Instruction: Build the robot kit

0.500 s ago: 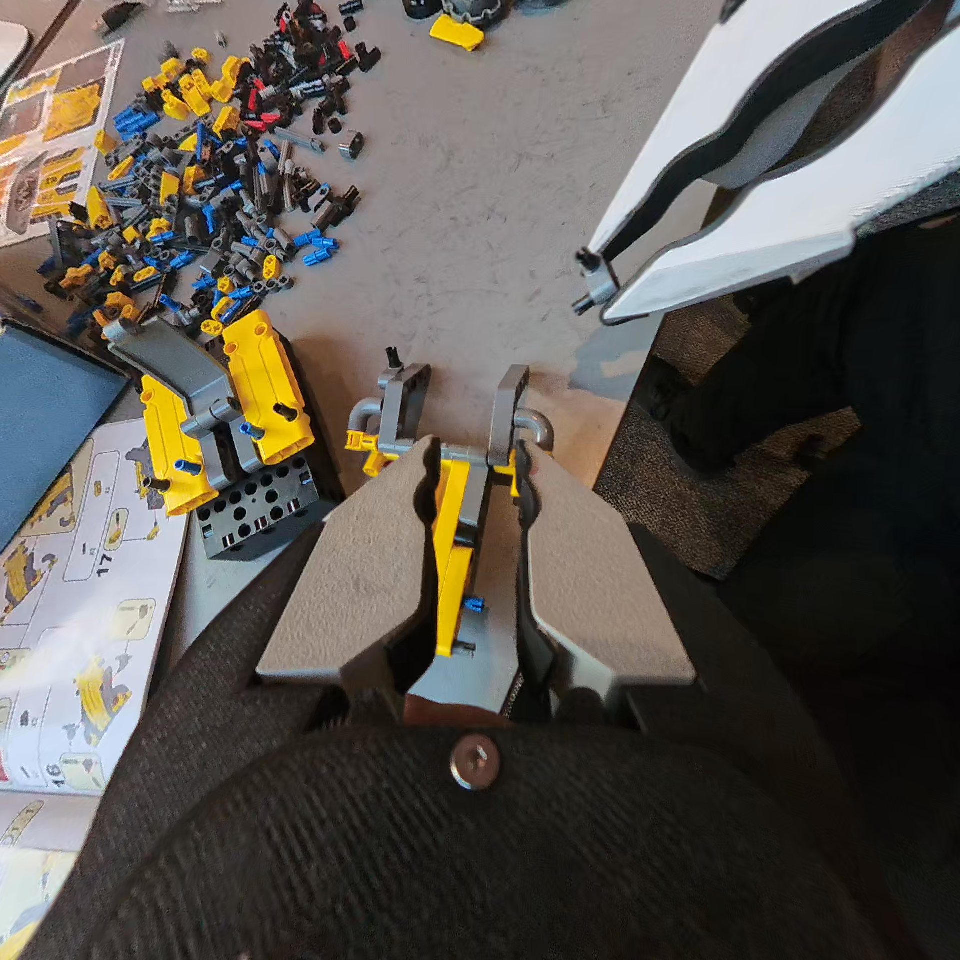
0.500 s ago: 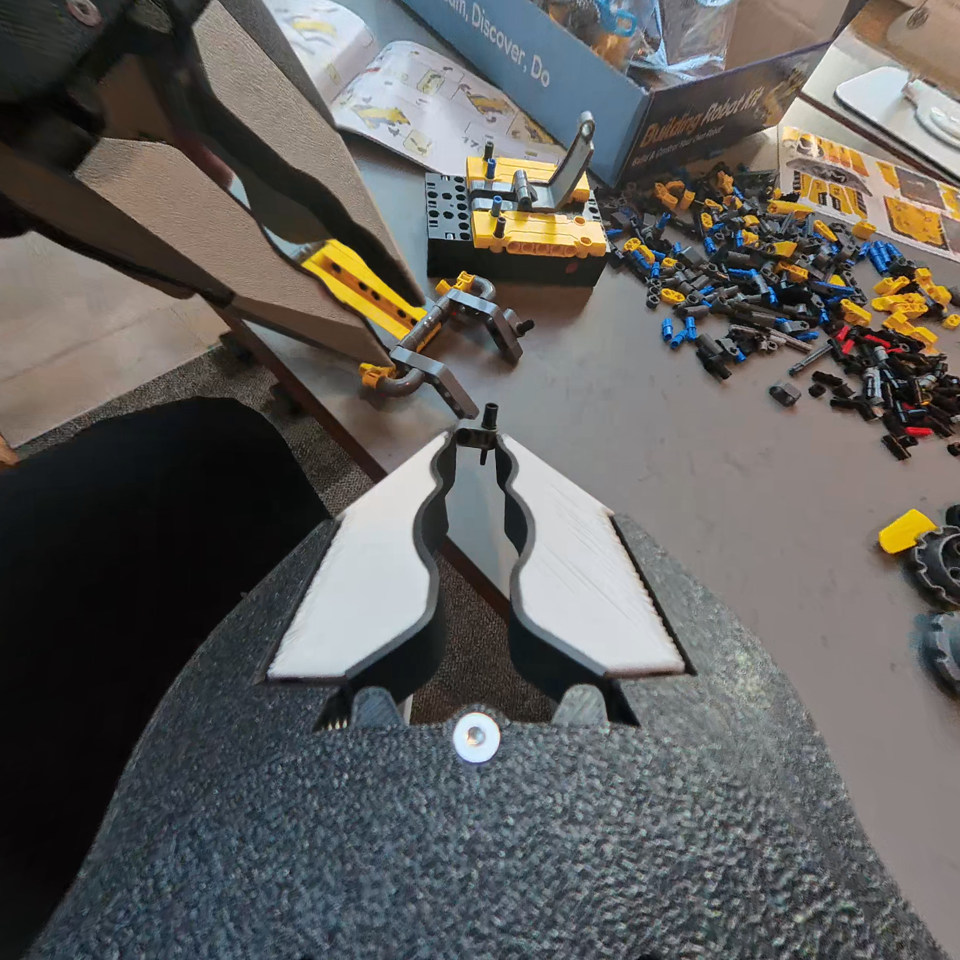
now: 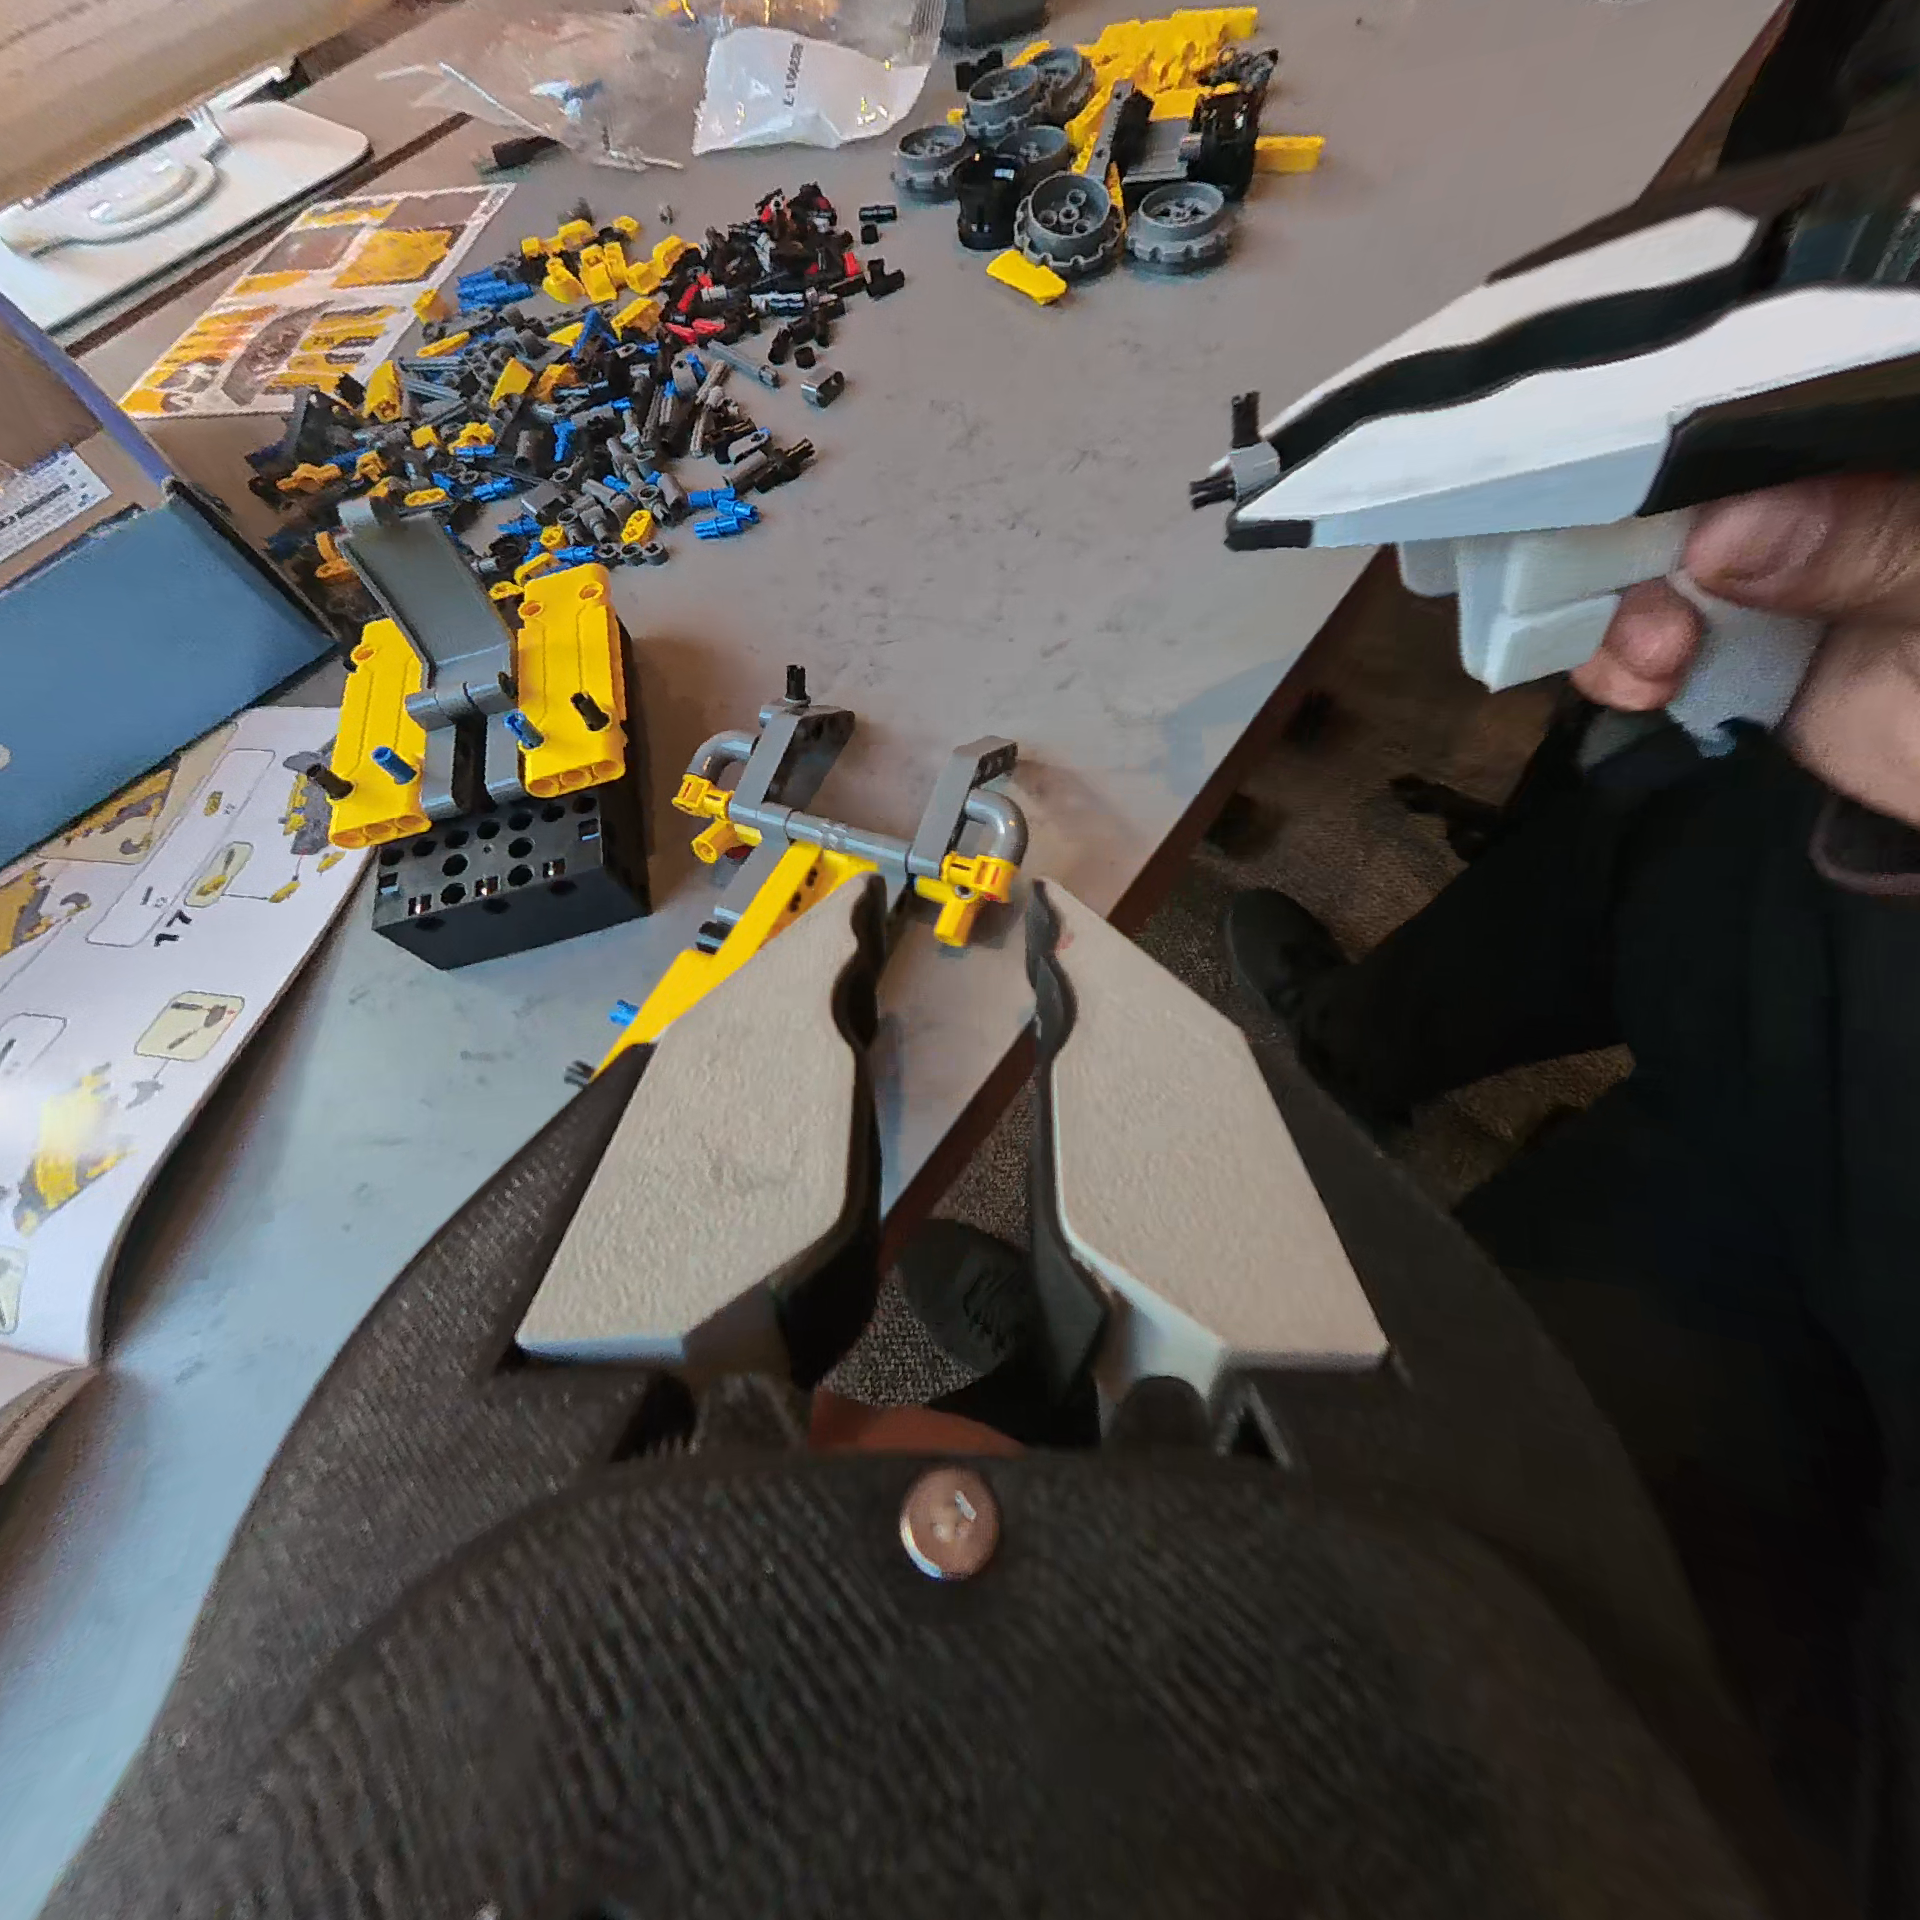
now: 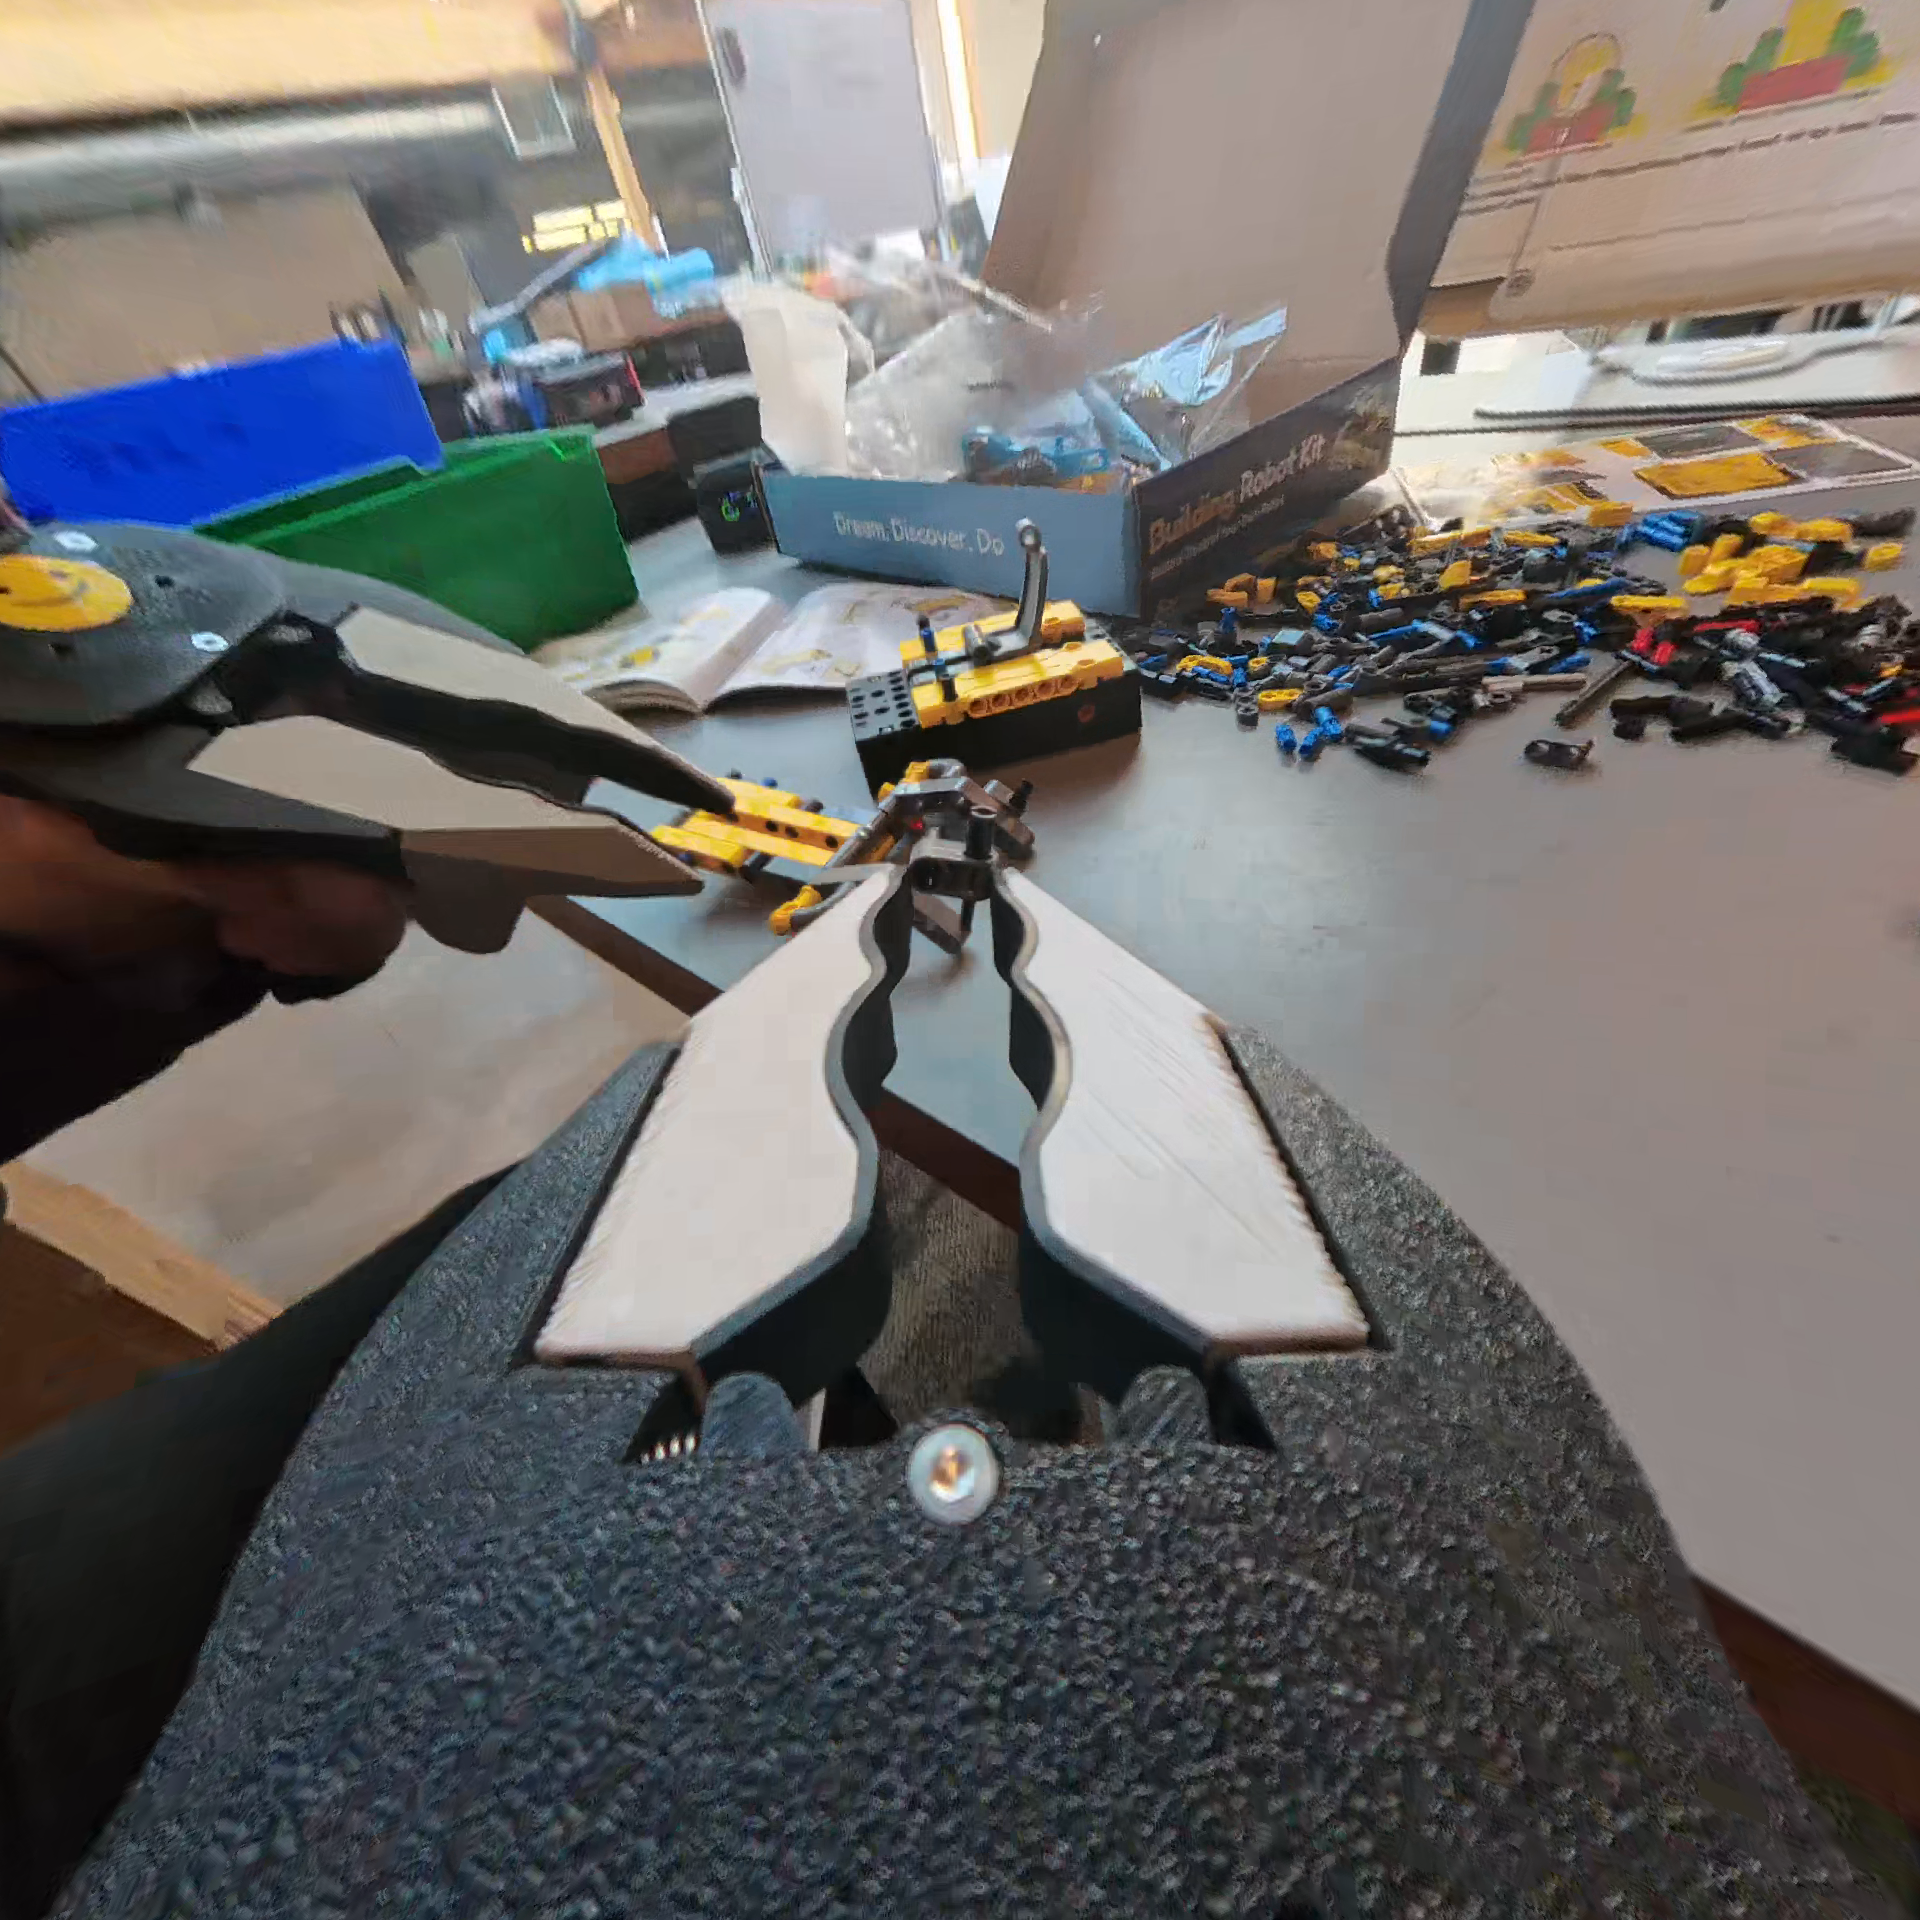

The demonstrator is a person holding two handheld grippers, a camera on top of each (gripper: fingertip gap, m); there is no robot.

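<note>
Left wrist view shows the left gripper [image 3: 951, 914] with fingers parted, empty, just behind a yellow-and-grey assembly [image 3: 831, 831] lying at the table [image 3: 1039, 582] edge. Right of the assembly, the right gripper [image 3: 1242, 488] is clamped on a small grey connector [image 3: 1247, 462] with black pins. Left of the assembly stands a black block [image 3: 509, 873] topped with yellow beams.

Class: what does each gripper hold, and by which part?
Right gripper: small grey connector, pinched by its body at the tips. Left gripper: open, holds nothing; yellow-grey assembly lies beside it.
</note>
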